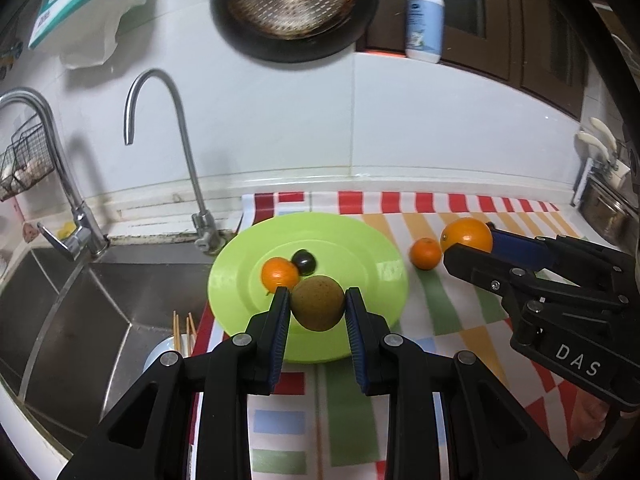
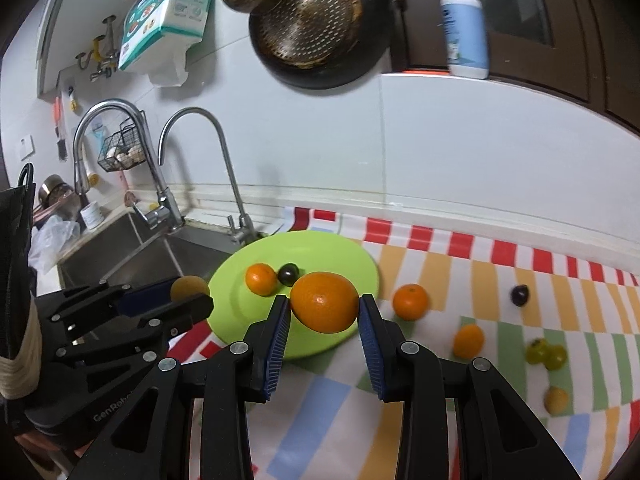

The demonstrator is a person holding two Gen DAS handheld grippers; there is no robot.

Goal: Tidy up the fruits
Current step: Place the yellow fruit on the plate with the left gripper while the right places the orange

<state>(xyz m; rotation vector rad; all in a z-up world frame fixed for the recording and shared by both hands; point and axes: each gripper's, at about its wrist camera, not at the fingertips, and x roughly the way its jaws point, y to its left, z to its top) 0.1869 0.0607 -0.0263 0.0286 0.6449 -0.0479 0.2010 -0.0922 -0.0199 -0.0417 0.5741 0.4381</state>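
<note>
A: Left gripper (image 1: 318, 300), nearest the lens: narrow, blue pads clamped on a brown kiwi (image 1: 318, 303), held above the near rim of the green plate (image 1: 360, 248).

B: Right gripper (image 2: 324, 306): likewise narrow, gripping an orange (image 2: 324, 302) by its two sides, above the plate's right edge.

A: On the plate: one mandarin (image 1: 279, 274), touching a dark plum (image 1: 304, 261) just behind it. Both left of centre.

B: Off the plate, on the striped cloth (image 2: 440, 248): second mandarin (image 2: 410, 301) just right of the plate; smaller orange fruit (image 2: 468, 341) nearer the lens; second plum (image 2: 519, 294) farther right; two green fruits (image 2: 546, 354) touching each other; pale yellow fruit (image 2: 557, 400) at the near right edge.

A: Left of the plate: steel sink (image 1: 80, 300) with two taps (image 1: 176, 152); plate overhanging the sink rim slightly. Chopsticks (image 1: 184, 328) upright in a cup at the sink's near corner.

B: On the wall: dark pan (image 2: 316, 24) holding a perforated strainer. Pump bottle (image 2: 466, 28) upright on the ledge to the right.

A: Seen from the left, right gripper beside the second mandarin, orange between its jaws.
</note>
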